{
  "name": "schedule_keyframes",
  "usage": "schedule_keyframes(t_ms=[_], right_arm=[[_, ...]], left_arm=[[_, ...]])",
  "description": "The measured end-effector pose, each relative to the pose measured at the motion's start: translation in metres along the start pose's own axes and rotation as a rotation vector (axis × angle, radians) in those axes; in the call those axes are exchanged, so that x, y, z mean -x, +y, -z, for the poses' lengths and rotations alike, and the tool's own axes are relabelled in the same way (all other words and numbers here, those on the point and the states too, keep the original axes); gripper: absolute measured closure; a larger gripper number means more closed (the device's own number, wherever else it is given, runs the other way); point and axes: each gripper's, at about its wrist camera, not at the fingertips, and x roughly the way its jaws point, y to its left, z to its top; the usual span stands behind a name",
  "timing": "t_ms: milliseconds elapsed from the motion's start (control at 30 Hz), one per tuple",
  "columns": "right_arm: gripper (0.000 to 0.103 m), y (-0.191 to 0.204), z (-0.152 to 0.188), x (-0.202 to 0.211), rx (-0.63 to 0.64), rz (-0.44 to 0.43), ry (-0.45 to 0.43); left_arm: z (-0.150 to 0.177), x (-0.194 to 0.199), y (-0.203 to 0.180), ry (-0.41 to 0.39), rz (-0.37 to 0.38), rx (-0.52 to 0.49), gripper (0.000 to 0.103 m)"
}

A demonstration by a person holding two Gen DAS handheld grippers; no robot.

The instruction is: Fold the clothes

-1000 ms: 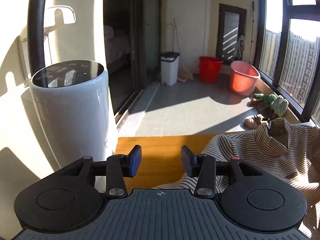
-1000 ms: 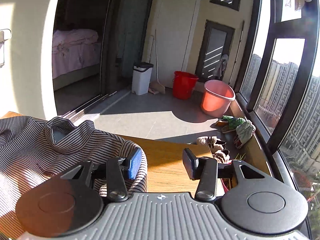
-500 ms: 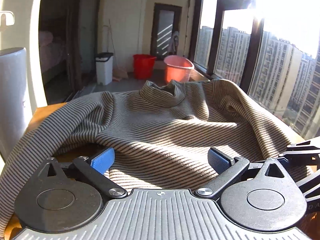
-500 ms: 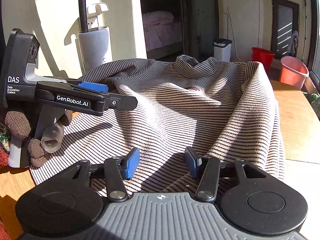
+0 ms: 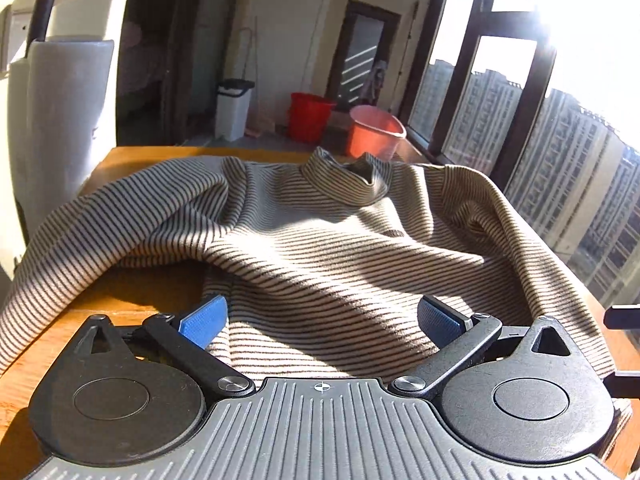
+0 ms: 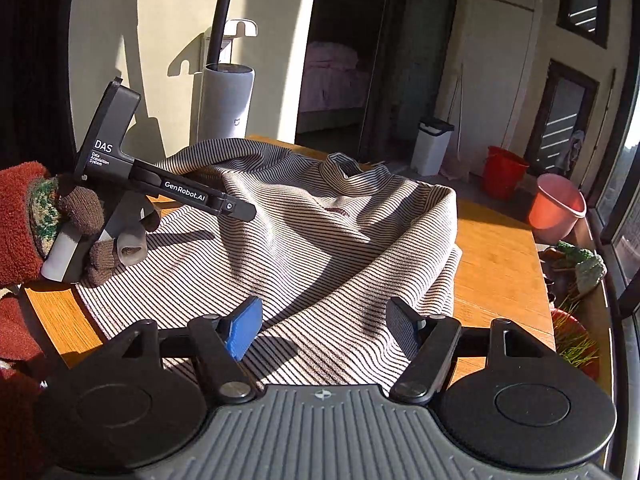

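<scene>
Striped sweater [image 5: 320,248] rumpled on wooden table [image 6: 496,248], just beyond both grippers' spread, empty jaws.

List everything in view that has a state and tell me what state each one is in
Left gripper: open, empty.
Right gripper: open, empty.
Striped sweater: unfolded, rumpled, spread on the wooden table.
White bin: lid shut.
Pink bucket: upright.
Red bucket: upright.

Sweater [image 5: 320,240] on table [image 5: 132,300]; 2 buckets [image 5: 374,132] behind
</scene>
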Motion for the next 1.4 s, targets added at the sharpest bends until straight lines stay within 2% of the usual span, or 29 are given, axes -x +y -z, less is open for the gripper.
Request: schedule_keyframes(t_ms=[167, 300, 400, 433, 500, 567, 633, 667, 733, 833, 900, 1000, 1233, 1400], right_arm=[[0.028, 0.011, 0.024, -0.003, 0.005, 0.004, 0.087], [0.030, 0.035, 0.031, -0.019, 0.075, 0.021, 0.075], [0.089, 0.034, 0.020, -0.030, 0.099, 0.060, 0.059], [0.090, 0.024, 0.011, -0.031, 0.075, 0.080, 0.050], [0.091, -0.007, -0.014, -0.029, 0.034, 0.139, 0.020], [0.091, -0.061, -0.051, -0.025, -0.014, 0.292, -0.027], [0.092, -0.120, -0.074, -0.017, -0.111, 0.459, -0.087], [0.092, -0.146, -0.083, -0.013, -0.160, 0.520, -0.107], [0.092, -0.191, -0.100, -0.007, -0.249, 0.599, -0.127], [0.092, -0.228, -0.115, -0.012, -0.334, 0.640, -0.142], [0.092, -0.233, -0.122, -0.017, -0.373, 0.613, -0.167], [0.092, -0.219, -0.135, -0.024, -0.395, 0.515, -0.217], [0.092, -0.138, -0.186, -0.060, -0.258, 0.263, -0.279], [0.091, -0.081, -0.213, -0.094, -0.178, 0.114, -0.266]], left_arm=[[0.002, 0.002, 0.001, -0.003, 0.000, 0.005, 0.000], [0.007, 0.006, -0.004, -0.014, -0.013, 0.017, 0.000], [0.010, 0.017, -0.008, -0.058, -0.028, 0.009, 0.000], [0.010, 0.022, -0.010, -0.078, -0.024, 0.006, 0.000], [0.012, 0.032, -0.015, -0.066, 0.067, 0.032, 0.000], [0.015, 0.033, -0.018, -0.028, 0.176, 0.062, 0.000], [0.021, 0.029, -0.024, 0.019, 0.257, 0.062, 0.000], [0.025, 0.026, -0.028, 0.036, 0.271, 0.044, 0.000], [0.031, 0.020, -0.034, 0.047, 0.253, 0.017, 0.000], [0.033, 0.018, -0.035, 0.052, 0.249, 0.014, 0.000], [0.033, 0.016, -0.033, 0.056, 0.252, 0.020, 0.000], [0.034, 0.015, -0.032, 0.057, 0.257, 0.028, 0.000], [0.037, 0.015, -0.027, 0.049, 0.268, 0.048, 0.000], [0.040, 0.016, -0.026, 0.043, 0.278, 0.066, 0.000]])
